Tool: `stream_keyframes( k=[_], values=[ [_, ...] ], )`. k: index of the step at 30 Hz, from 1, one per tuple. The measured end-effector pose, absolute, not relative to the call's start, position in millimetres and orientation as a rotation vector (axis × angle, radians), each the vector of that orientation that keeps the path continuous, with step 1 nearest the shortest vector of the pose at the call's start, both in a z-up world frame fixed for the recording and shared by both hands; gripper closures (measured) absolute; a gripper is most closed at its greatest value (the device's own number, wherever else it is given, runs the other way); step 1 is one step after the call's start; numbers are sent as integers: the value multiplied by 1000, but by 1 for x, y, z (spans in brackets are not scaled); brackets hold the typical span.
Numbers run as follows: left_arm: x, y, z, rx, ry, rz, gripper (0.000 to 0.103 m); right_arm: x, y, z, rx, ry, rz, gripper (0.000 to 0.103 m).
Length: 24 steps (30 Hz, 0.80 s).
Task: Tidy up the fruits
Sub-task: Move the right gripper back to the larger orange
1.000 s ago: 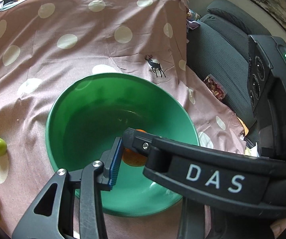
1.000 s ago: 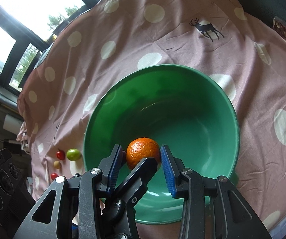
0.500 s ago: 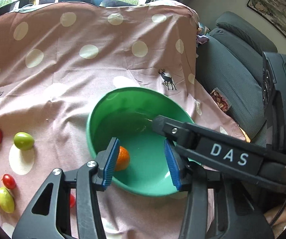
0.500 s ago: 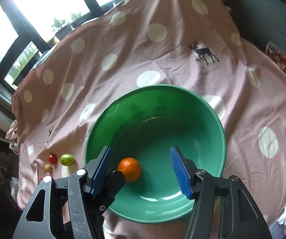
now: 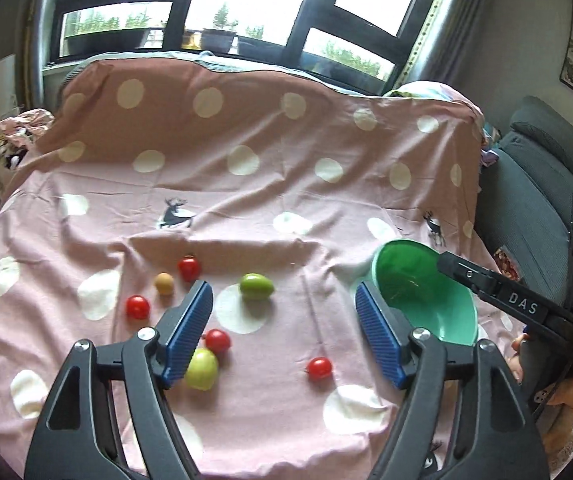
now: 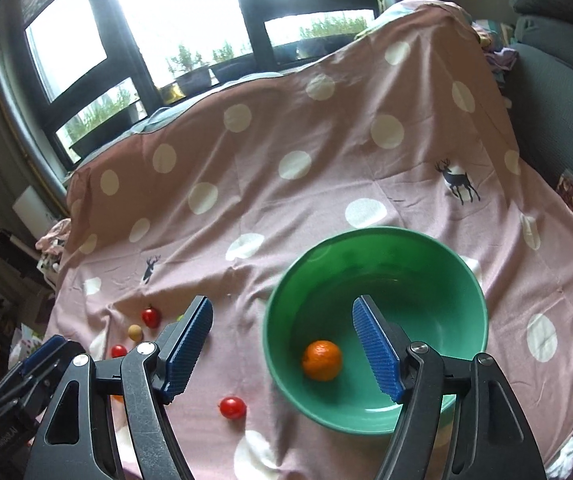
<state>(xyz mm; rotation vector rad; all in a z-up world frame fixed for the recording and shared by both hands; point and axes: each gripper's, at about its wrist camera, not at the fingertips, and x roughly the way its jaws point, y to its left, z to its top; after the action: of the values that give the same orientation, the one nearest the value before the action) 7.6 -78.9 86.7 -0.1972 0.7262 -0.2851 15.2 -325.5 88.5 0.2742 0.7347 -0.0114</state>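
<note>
Clearly the left gripper point(image 5: 284, 332) is the one placed for the next pick: its blue pads stand wide apart with nothing between them, and the loose fruit is spread on the spotted cloth point(image 5: 286, 152) right under its view. Nearest is the green fruit point(image 5: 256, 287), sitting just past the gap at about 11 o'clock from the midpoint between the fingertips. Its long axis runs roughly 9 to 3, across the line of approach, so I would judge that the jaws, which also open 9 to 3, would have to span it lengthwise unless the wrist turns. A red tomato point(image 5: 319, 367) lies closer in, at about 5 o'clock from the same midpoint, and a yellow-green fruit point(image 5: 202, 369) is partly hidden behind the left pad at 8 o'clock.

The right gripper point(image 6: 282, 348) is likewise spread wide and empty, hanging over the near-left rim of the green bowl point(image 6: 382, 236). The orange point(image 6: 322, 360) rests alone on the bowl's floor, at about 4 o'clock from that gripper's midpoint, touching neither pad. From the left gripper the bowl lies out at 3 o'clock, so any fruit lifted there would need to be carried rightward.
</note>
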Motion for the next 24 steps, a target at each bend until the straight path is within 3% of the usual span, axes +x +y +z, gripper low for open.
stream_keyframes(
  k=[10,24],
  values=[
    [7,-15,31,-283,828,-151,28,24,-238,75,122,755,175,30],
    [22,5,-10,-344,956,-127,30,71,-145,32,162,1068,454,30]
  ],
)
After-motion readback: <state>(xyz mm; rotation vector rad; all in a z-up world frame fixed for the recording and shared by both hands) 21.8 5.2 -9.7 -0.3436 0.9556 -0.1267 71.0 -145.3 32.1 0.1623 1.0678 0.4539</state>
